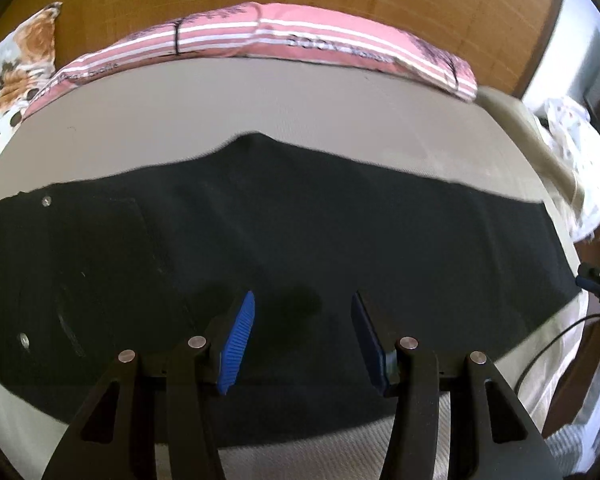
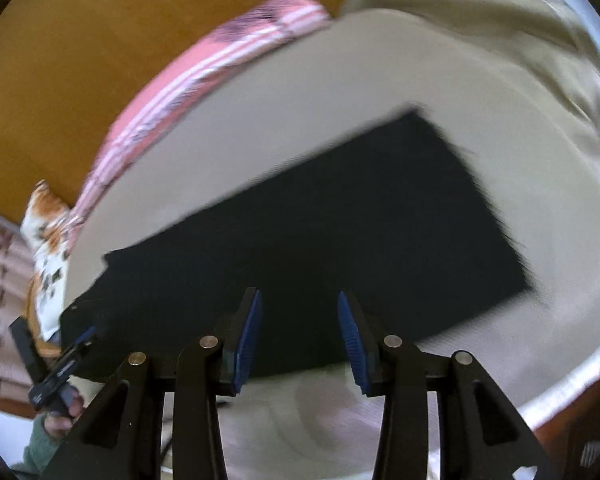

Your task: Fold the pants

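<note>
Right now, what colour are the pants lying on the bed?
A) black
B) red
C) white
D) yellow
A: the pants spread flat on the beige bed sheet are black in both wrist views; the pink striped pillow lies behind them.

Bare sheet (image 1: 300,104) lies open between pants (image 1: 260,232) and pink pillow (image 1: 300,36).
</note>
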Demonstrator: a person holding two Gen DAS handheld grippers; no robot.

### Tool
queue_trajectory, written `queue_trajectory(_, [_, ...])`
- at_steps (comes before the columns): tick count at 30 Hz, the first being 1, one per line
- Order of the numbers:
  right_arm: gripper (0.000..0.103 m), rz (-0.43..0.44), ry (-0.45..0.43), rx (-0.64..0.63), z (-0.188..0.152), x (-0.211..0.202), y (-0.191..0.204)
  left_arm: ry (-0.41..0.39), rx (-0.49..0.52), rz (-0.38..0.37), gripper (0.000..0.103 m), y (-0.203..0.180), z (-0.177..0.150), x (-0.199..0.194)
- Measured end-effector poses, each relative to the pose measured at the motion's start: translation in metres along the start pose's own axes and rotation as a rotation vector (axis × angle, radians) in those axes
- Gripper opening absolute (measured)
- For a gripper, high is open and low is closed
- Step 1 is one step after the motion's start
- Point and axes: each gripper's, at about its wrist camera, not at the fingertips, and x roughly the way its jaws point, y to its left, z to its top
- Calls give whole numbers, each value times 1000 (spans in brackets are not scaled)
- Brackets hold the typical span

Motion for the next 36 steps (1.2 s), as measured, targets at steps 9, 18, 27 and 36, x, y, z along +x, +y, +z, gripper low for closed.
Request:
queue_trajectory(9, [38,-4,-12,176,-21,1,-74,44,70,11,52,-31,-10,13])
queue_trajectory(18, [26,38,-129,239,4,15,-104,67,55,42,52,-26,-13,29])
queue_trajectory(27, [8,140,-145,258,21,8,-88,49,68,41,57,-27,-11,30])
queue_trajectory(36, [8,311,-85,10,42,16,57,-15,-87,-23,57,15,5,-1])
